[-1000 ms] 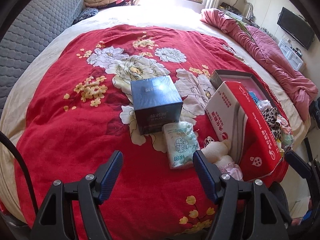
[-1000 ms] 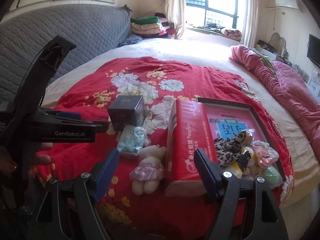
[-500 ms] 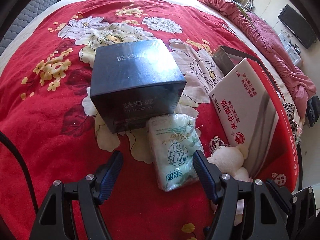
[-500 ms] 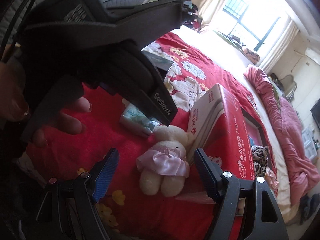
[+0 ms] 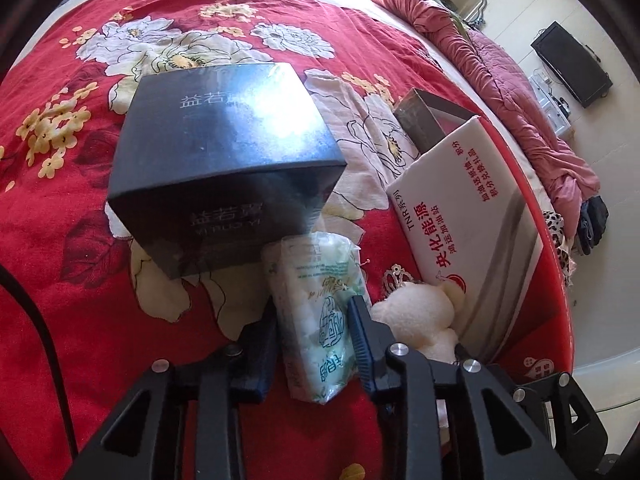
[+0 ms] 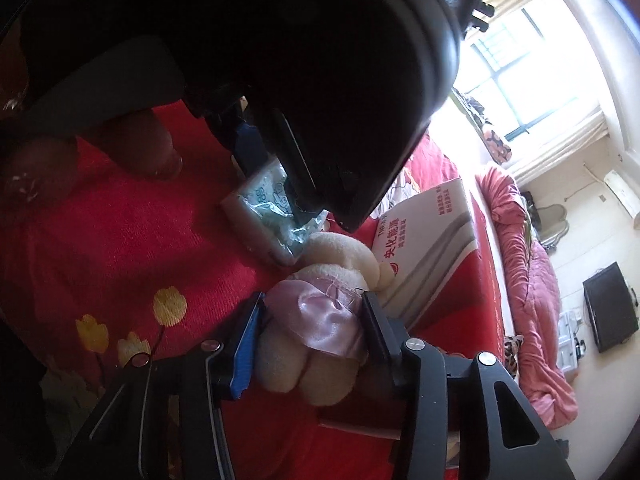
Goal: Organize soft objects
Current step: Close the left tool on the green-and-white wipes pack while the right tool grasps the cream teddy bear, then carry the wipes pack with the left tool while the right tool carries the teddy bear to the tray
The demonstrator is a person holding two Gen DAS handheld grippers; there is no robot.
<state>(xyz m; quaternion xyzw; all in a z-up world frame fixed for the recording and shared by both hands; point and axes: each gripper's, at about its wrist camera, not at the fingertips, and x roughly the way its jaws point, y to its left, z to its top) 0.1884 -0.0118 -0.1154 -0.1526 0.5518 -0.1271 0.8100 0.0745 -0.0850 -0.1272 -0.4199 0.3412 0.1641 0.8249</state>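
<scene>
Right now two soft things are being taken at once, each across its narrow width so the pads can bite without slipping. The green-and-white plastic-wrapped tissue pack (image 5: 320,320) lies flat on the red floral bedspread (image 5: 80,300), and the left claw (image 5: 314,344) is closing on its near half, blue pads pressed against both long sides. Just beside it, the cream plush bear in a pink satin skirt (image 6: 316,320) lies on the same bedspread; the right claw (image 6: 312,320) is closing around its skirted middle, where the stuffing gives and the pads already dent the fabric.

Both items sit crowded together: the bear's head touches the pack's corner, so lifting one may drag the other. A dark blue square cardboard box (image 5: 224,164) butts against the pack's far end. A red-and-white tissue carton (image 5: 472,232) stands on edge just beside the bear, walling off the grey-rimmed tray (image 5: 416,116) behind it, probably the destination. From the right wrist, the left tool's black body blocks most of the view.
</scene>
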